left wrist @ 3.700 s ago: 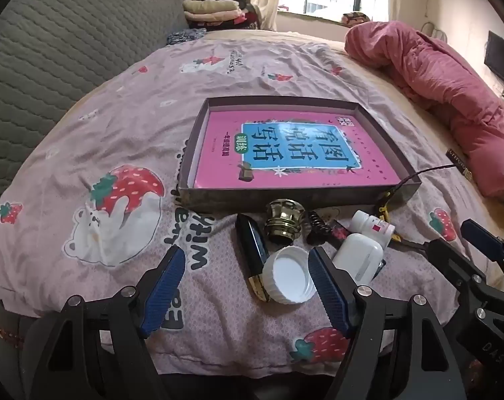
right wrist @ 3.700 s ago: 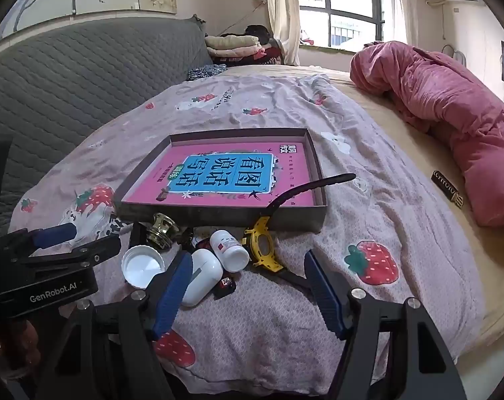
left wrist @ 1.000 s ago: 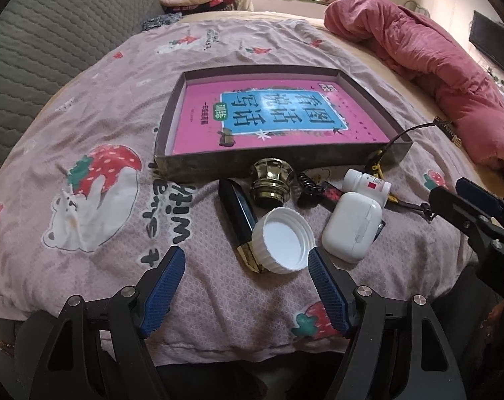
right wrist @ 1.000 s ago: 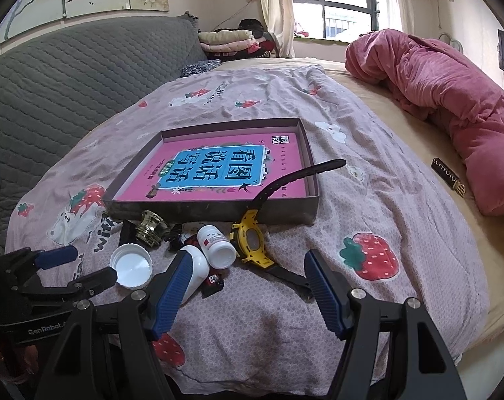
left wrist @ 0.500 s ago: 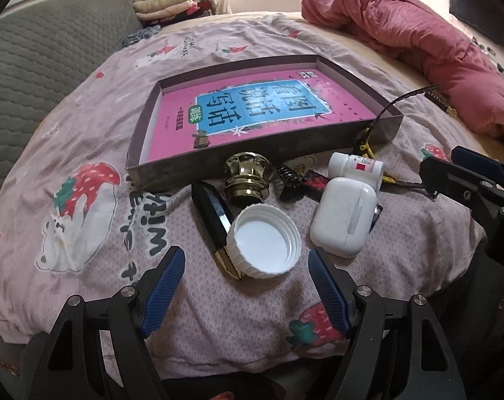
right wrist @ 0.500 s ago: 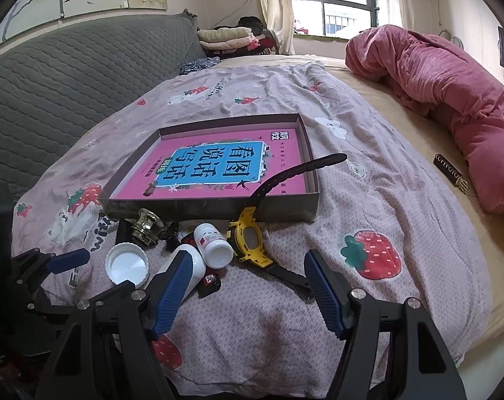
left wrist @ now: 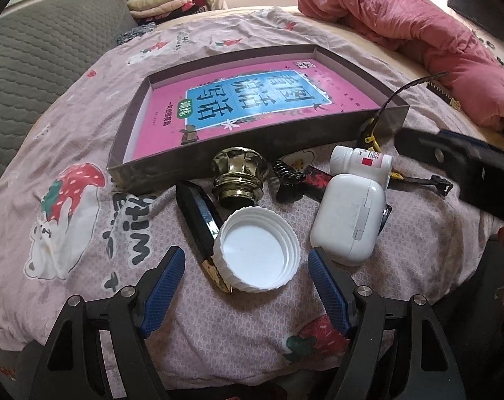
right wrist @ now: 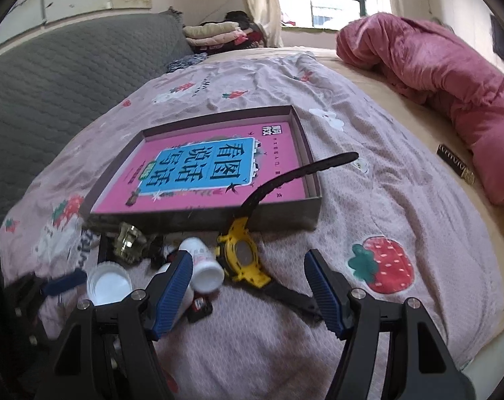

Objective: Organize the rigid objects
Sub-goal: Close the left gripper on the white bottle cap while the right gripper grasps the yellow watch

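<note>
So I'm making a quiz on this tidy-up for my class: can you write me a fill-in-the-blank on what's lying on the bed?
1. The white cap lies with its open side facing ____.
2. The book in the shallow box has a mostly ____ cover.
3. The watch by the box has a ____ case.
4. Both the left gripper and the right gripper are ____ and hold nothing.

Missing words: up; pink; yellow; open

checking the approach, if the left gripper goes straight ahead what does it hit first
Most likely the white cap, lying open side up right between the open left gripper's fingers; the black pen leans against its left edge. Depth is hard to judge.
</note>
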A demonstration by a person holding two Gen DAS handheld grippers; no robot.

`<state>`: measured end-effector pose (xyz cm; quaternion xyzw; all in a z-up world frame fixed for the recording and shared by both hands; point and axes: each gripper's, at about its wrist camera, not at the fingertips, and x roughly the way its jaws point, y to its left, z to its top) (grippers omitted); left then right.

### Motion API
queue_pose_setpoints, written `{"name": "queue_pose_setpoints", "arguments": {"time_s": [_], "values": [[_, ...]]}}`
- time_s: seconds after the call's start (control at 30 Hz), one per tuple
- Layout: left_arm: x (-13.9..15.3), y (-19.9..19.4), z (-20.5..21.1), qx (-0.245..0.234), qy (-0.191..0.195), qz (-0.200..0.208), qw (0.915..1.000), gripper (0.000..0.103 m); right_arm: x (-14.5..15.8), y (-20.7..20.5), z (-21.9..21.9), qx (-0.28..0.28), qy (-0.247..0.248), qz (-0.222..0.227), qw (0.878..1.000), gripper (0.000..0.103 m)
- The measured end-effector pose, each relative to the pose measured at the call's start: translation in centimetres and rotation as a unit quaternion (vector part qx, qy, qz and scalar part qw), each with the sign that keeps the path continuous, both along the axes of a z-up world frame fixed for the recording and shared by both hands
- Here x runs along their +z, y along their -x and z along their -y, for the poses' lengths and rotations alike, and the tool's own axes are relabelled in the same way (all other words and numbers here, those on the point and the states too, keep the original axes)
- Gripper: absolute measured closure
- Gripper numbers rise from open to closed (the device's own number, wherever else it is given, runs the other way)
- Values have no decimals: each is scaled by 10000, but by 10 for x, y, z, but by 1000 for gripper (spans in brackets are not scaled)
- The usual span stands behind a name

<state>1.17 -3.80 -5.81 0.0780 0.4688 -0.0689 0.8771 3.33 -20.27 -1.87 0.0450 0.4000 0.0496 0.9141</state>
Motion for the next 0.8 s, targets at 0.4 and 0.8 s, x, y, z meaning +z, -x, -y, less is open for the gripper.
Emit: {"name": "queue_pose_setpoints", "arguments": {"time_s": [0.4,0.8], "values": [[-4,-11,-9,158,-30,-36,9999,26,-25,-42,-12,-418,46,-588,9974,34],[2,-17,-22,121,391,-72,9991,50,-33,-47,-10,-288,-83,-847,9960,65]]}}
